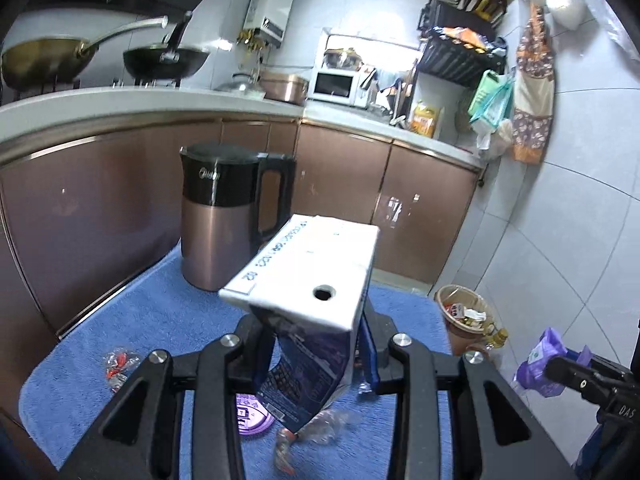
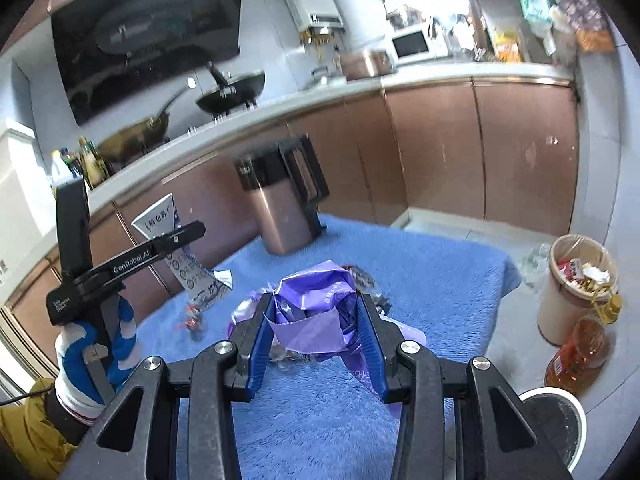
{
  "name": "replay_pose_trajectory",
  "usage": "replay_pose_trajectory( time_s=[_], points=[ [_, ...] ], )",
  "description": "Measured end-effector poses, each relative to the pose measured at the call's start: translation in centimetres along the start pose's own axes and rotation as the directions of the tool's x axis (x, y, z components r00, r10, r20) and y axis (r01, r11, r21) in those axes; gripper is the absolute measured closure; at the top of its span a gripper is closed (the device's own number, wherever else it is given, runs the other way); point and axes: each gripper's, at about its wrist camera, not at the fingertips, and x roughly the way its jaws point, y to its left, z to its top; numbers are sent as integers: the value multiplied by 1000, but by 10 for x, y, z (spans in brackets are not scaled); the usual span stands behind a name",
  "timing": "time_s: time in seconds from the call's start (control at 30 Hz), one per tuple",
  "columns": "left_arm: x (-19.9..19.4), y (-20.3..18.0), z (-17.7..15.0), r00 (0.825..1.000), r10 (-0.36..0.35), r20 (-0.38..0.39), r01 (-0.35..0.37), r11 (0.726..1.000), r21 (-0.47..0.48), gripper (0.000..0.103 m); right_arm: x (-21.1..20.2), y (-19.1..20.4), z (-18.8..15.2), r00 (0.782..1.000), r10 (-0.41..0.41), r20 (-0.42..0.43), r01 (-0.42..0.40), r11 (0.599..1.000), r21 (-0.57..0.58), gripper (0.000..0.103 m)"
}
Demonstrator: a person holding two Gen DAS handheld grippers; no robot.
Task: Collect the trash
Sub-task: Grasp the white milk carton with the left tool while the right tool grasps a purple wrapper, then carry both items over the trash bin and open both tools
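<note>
Kitchen cabinets (image 1: 120,200) in a coppery brown run along the back under a pale countertop (image 1: 160,100), with a white microwave (image 1: 335,86) and two pans on the stove. In front lies a fluffy blue mat (image 2: 400,272) covering a table. A copper and black electric kettle (image 1: 224,216) stands upright at the mat's far edge. On the floor past the mat's right side sits a beige trash bin (image 2: 572,292) already holding wrappers, with two amber bottles (image 2: 580,356) beside it.

The left gripper (image 1: 316,344) is raised above the mat with its blue-padded fingers (image 1: 370,354) clamped on a crumpled milk carton (image 1: 308,280), white on top with a small round hole and dark blue printing on its side. In the right wrist view the same carton (image 2: 172,240) shows at the left, held in the air by that gripper, with a gloved hand (image 2: 92,356) on the handle.

The right gripper (image 2: 316,332) has its blue fingers (image 2: 260,344) pressed against both sides of a crumpled purple plastic bag (image 2: 316,300), gripping it just over the mat.

Smaller scraps lie on the mat: a red and clear wrapper (image 1: 118,364) at the left, a round purple lid (image 1: 252,418), and a crinkled clear wrapper (image 1: 316,428) beneath the carton.
</note>
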Motion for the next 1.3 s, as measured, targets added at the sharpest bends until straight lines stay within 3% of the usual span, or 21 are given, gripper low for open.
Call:
replay_pose_trajectory(
  time_s=[0.33,0.63,0.9,1.1,1.3],
  points=[
    [-36,-49,-2,998,-69,7,69,998,4,69,-83,-25,-11,988,-104,111,97,993,65,65],
    [-13,-131,-12,977,-200,-70,203,978,41,69,-127,-77,-33,974,-181,136,154,971,185,65],
    [33,-224,-38,930,-317,-187,340,935,102,69,-134,-130,-57,959,-269,94,230,926,300,65],
    [80,-291,-70,871,-378,-313,435,890,137,69,-121,-171,-78,938,-346,-4,326,882,341,64],
    [121,-336,-99,836,-378,-399,467,871,154,68,-105,-205,-101,918,-384,-102,393,842,370,62]
  ],
)
